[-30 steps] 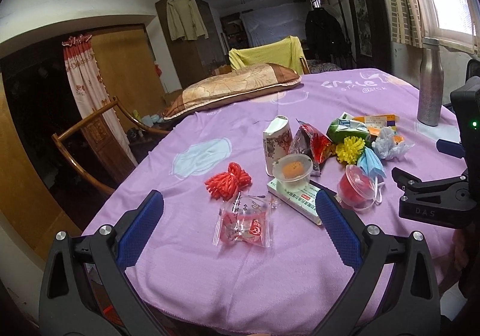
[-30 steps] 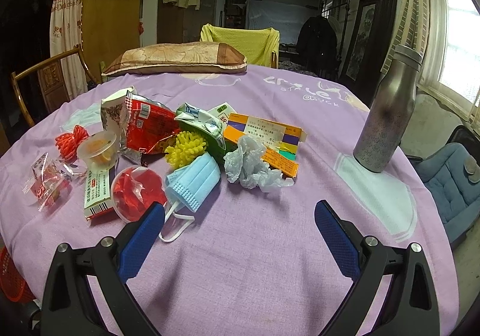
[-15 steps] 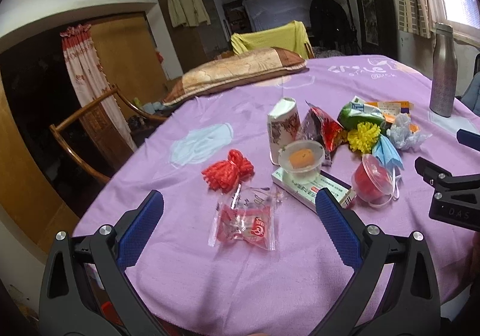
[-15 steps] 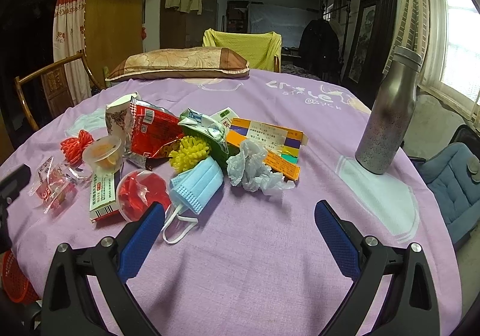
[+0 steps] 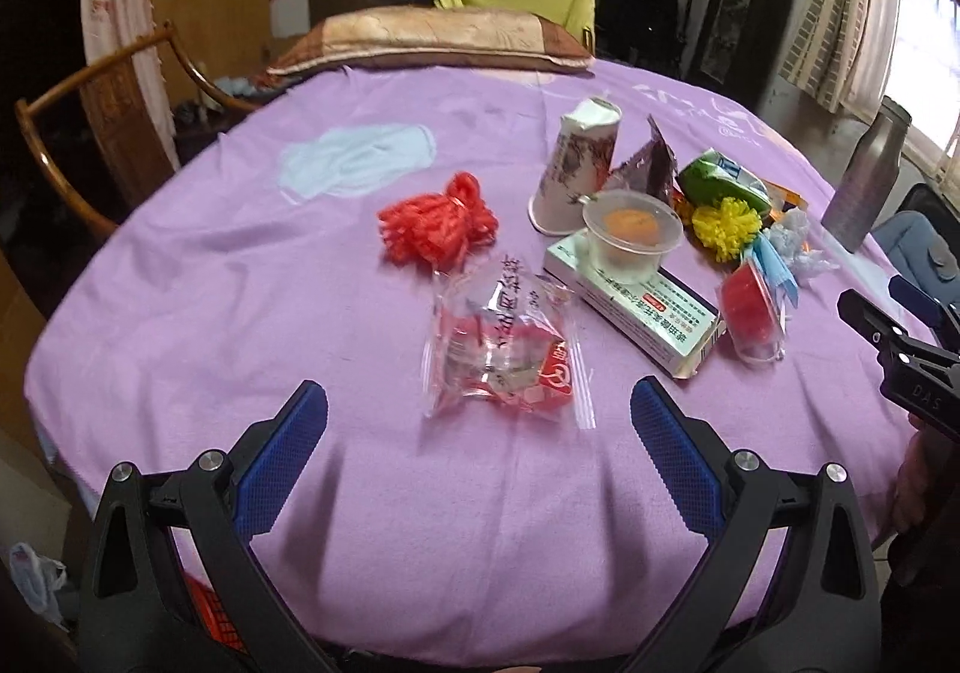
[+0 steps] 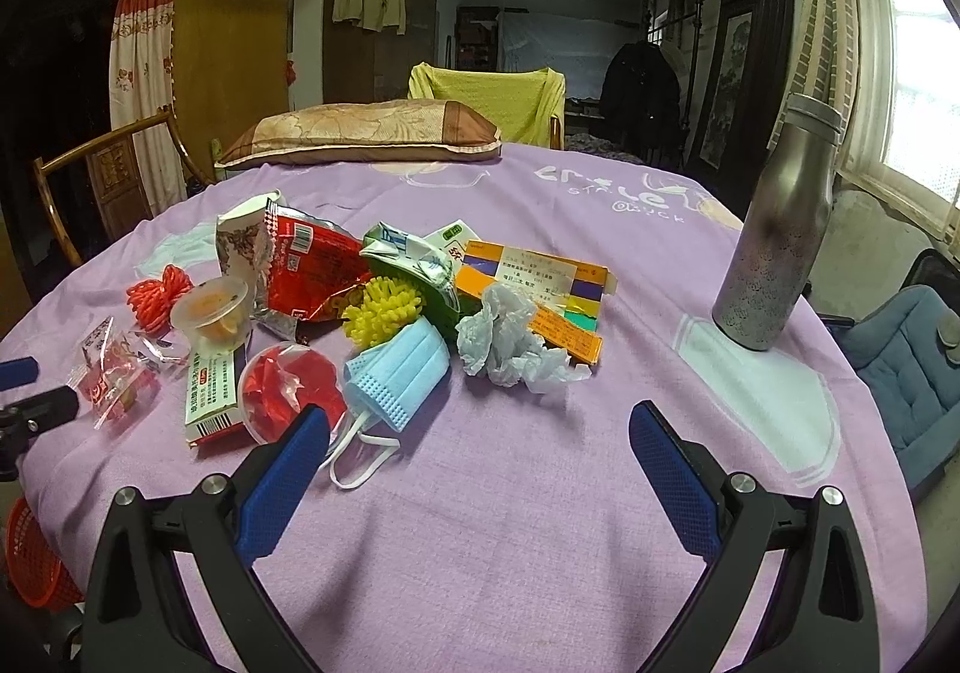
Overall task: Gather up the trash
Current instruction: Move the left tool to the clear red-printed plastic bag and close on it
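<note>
On the purple-clothed tabletop (image 6: 540, 523) the trash lies in a loose heap toward the left and middle, with a steel bottle (image 6: 774, 229) standing upright well apart at the right and a pillow (image 6: 360, 132) along the far edge. Nearest the left gripper (image 5: 479, 454), whose jaws are spread wide and empty, lies a clear candy wrapper (image 5: 510, 343) flat on the cloth, just ahead of the fingertips; a bundle of red string (image 5: 438, 223) sits beyond it. A small plastic cup (image 5: 631, 235) with something orange inside rests on a medicine box (image 5: 648, 313), beside a paper cup (image 5: 573, 169) standing upside down. A red jelly cup (image 6: 288, 391) with crumpled red foil in it touches a blue face mask (image 6: 399, 376), whose loops trail close to the right gripper (image 6: 479, 454), also wide open and holding nothing. Crumpled tissue (image 6: 510, 343), a yellow pompom (image 6: 384, 310) and a red snack bag (image 6: 312, 265) crowd behind. A red basket (image 6: 33, 559) shows below the table edge at left
</note>
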A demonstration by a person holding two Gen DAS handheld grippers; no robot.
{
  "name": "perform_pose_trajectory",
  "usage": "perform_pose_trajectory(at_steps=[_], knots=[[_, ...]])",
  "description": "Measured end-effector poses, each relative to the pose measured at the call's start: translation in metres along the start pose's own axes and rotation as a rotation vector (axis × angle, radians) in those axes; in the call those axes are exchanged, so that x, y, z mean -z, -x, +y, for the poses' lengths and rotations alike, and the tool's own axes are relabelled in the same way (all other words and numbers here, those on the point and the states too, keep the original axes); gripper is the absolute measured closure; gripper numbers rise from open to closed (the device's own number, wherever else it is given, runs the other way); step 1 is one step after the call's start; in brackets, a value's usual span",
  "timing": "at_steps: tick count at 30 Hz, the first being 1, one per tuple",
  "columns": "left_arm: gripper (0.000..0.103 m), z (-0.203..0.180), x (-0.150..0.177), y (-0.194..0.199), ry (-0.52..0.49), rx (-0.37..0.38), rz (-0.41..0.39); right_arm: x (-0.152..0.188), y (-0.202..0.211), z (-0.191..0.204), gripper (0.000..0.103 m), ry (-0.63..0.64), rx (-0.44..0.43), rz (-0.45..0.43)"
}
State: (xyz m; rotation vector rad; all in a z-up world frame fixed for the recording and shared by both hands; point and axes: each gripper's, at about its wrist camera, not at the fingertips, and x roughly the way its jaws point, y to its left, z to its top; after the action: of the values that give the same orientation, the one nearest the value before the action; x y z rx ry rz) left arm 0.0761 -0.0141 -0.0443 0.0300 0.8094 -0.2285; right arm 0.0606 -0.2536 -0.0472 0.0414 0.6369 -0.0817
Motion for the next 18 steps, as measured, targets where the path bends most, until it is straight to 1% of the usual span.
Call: perform_pose_trajectory(at_steps=[6, 8, 10, 12, 13, 15, 16, 17, 18], knots=[[0.006, -0.004, -0.016, -0.034, 0.011, 0.026, 0.039, -0.001, -0.004, 0.002, 0.005, 0.009, 0.007, 0.023], [0.006, -0.006, -0.021, -0.047, 0.003, 0.007, 0.049, -0.001, -0.005, 0.002, 0.005, 0.011, 0.014, 0.026], [0.006, -0.004, -0.024, -0.058, 0.010, -0.032, 0.070, -0.001, -0.006, 0.004, 0.005, 0.016, 0.015, 0.033], [0.017, 0.002, -0.023, -0.059, 0.032, -0.006, 0.072, -0.001, -0.007, 0.005, 0.005, 0.023, 0.012, 0.041], [0.021, 0.005, -0.022, -0.056, 0.043, 0.018, 0.064, -0.001, -0.008, 0.006, 0.005, 0.031, 0.010, 0.051], [0.037, 0.008, -0.021, -0.052, 0.043, 0.034, 0.048, -0.001, -0.012, 0.009, 0.005, 0.047, 0.003, 0.085], [0.041, 0.010, -0.019, -0.049, 0.035, 0.036, 0.038, -0.001, -0.014, 0.010, 0.005, 0.050, -0.010, 0.102], [0.045, 0.011, -0.018, -0.046, 0.030, 0.039, 0.031, -0.002, -0.014, 0.012, 0.005, 0.044, -0.045, 0.113], [0.048, 0.011, -0.018, -0.044, 0.028, 0.040, 0.024, -0.002, -0.014, 0.013, 0.005, 0.022, -0.112, 0.124]])
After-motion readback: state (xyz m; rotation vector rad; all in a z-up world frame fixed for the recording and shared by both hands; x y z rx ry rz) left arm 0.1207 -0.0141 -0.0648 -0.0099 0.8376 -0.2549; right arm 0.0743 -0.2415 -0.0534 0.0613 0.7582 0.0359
